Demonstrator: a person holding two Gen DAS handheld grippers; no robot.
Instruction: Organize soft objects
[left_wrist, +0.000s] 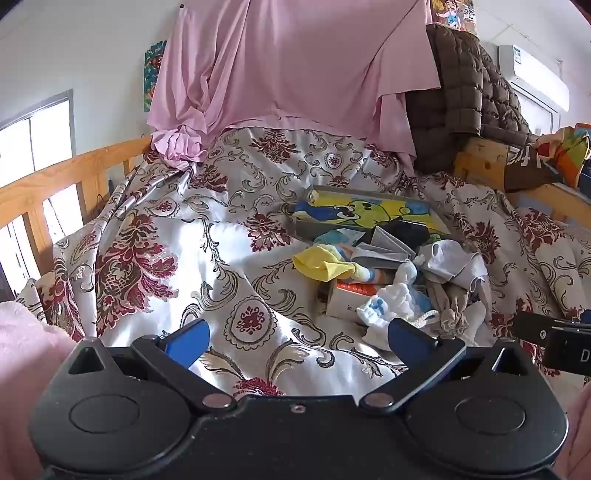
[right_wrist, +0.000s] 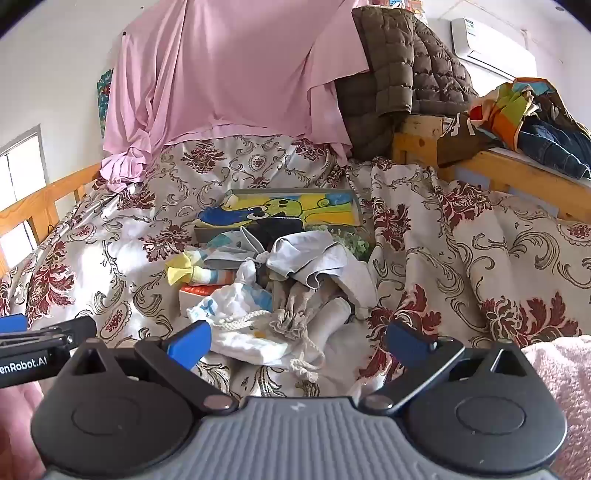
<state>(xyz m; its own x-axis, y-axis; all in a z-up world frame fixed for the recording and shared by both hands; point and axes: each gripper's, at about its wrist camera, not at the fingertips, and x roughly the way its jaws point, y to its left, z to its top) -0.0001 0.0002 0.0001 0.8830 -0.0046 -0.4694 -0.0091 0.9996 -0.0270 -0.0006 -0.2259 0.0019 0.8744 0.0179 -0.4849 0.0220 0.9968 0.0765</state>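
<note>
Sorting limp socks and cloths heaped mid-bed (right_wrist: 480, 236), right of centre.
Both the left gripper (left_wrist: 297, 341) and right gripper (right_wrist: 298, 341) gape wide, empty; the white sock (right_wrist: 236, 314), probably light and floppy, wants pinching at a bunched fold.

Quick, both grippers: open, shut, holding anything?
Left gripper: open, holding nothing.
Right gripper: open, holding nothing, above the pile of socks.
</note>
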